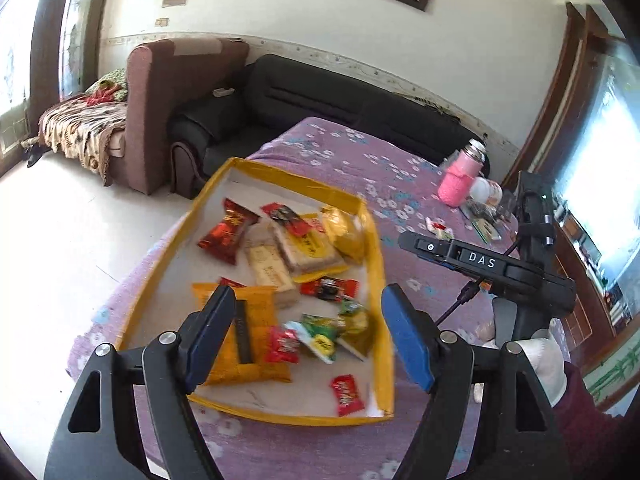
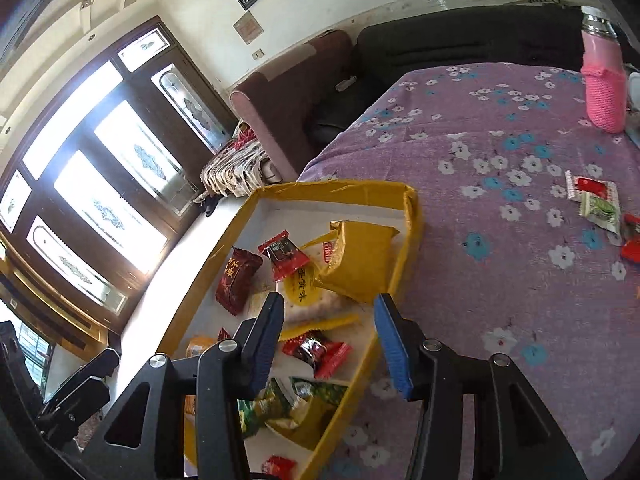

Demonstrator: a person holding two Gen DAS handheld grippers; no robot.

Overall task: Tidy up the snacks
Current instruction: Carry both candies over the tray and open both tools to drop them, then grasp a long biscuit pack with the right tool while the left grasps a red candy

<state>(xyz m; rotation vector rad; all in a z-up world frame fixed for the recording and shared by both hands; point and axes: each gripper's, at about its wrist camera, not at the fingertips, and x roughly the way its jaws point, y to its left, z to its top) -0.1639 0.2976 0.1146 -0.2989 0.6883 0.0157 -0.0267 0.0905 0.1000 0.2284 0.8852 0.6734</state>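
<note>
Snacks in bright wrappers lie piled in a shallow yellow-rimmed tray that sits on a table under a purple flowered cloth. The left gripper hovers above the tray's near end, its fingers spread and holding nothing. The right gripper hangs over the tray's right rim, also spread and empty. A few loose snack packets lie on the cloth, well apart from the tray, near a pink bottle.

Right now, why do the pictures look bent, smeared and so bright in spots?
Both views: fisheye lenses curve the walls. Left wrist: the snacks near the jaws are motion-blurred, and the window is blown out. Right wrist: the glass doors glare white.
</note>
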